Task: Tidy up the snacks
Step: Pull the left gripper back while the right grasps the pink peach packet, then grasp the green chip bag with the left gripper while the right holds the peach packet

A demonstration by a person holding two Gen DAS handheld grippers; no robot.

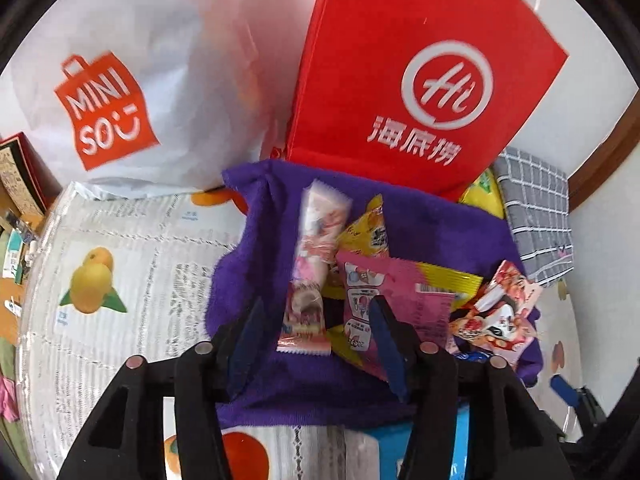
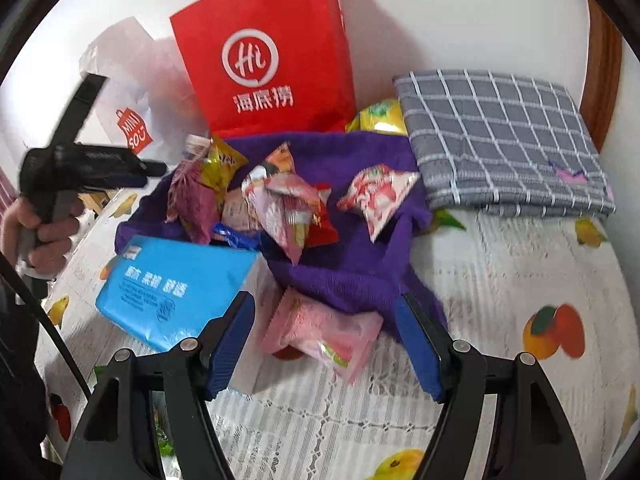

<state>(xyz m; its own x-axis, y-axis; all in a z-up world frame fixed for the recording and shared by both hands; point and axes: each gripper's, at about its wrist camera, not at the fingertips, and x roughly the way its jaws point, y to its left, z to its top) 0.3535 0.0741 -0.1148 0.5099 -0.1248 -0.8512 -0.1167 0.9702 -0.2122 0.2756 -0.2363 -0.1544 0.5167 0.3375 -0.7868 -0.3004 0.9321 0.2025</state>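
Now the left gripper [image 1: 316, 344] hangs over the purple cloth [image 1: 432, 224], jaws spread wide and holding nothing, a pile of snack packets [image 1: 362, 280] just ahead. Over on the right, the right gripper [image 2: 324, 344] is spread too, a pink snack packet [image 2: 324, 330] lying loose between its fingers on the fruit-print tablecloth [image 2: 500, 280], beside a blue pack [image 2: 172, 288]. Behind stands the red paper bag [image 2: 268, 52].

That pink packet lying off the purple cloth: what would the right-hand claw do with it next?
Probably ease forward and close on it. The right gripper is open, its fingers either side of the pink packet, which lies on the tablecloth apart from the snack pile on the purple cloth.
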